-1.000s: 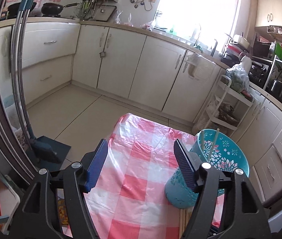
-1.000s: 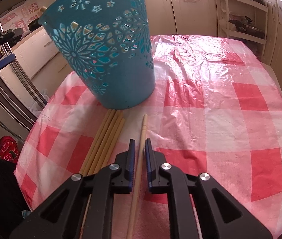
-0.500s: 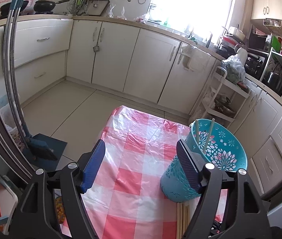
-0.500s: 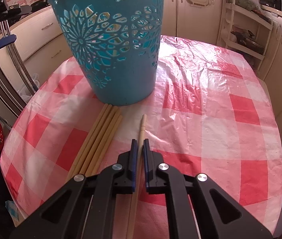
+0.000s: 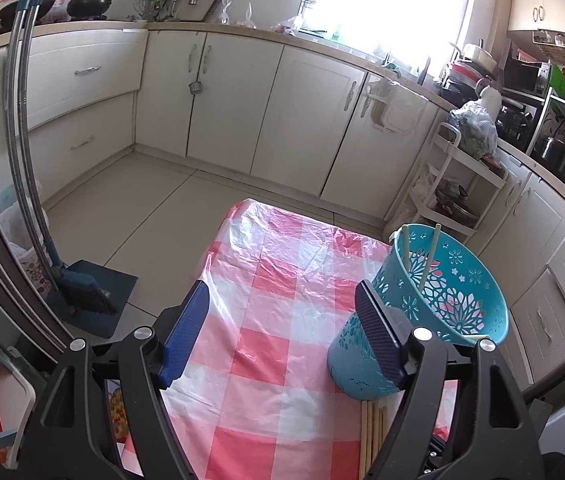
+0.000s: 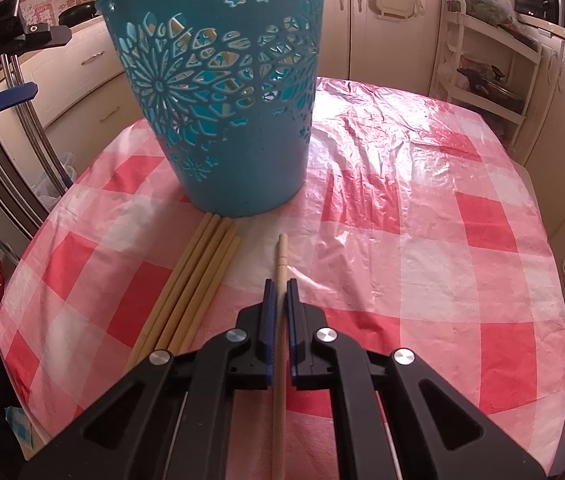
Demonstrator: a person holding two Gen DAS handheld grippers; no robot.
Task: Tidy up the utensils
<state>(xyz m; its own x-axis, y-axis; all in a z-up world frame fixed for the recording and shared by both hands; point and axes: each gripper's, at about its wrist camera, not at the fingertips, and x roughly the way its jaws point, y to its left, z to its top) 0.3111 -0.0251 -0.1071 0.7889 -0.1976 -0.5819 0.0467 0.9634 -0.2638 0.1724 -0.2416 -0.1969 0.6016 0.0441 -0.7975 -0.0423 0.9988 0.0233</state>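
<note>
A teal cut-out basket [image 6: 222,92] stands on the red-and-white checked tablecloth [image 6: 442,220]. Two chopsticks [image 5: 428,256] lean inside it in the left wrist view, where the basket [image 5: 454,300] is at the right. Several wooden chopsticks [image 6: 190,292] lie side by side in front of the basket. My right gripper [image 6: 281,284] is shut on a single chopstick [image 6: 281,252] lying apart to the right of the bundle. My left gripper [image 5: 282,312] is open and empty, held above the table left of the basket.
White kitchen cabinets [image 5: 242,100] run along the back and right. A white rack [image 5: 458,184] with pots stands behind the table. A broom and dustpan [image 5: 82,288] stand on the floor to the left. The tablecloth's far edge [image 5: 282,212] drops to the tiled floor.
My right gripper's fingers have closed from a narrow gap onto the single chopstick. The left gripper has risen and drawn back a little, still open.
</note>
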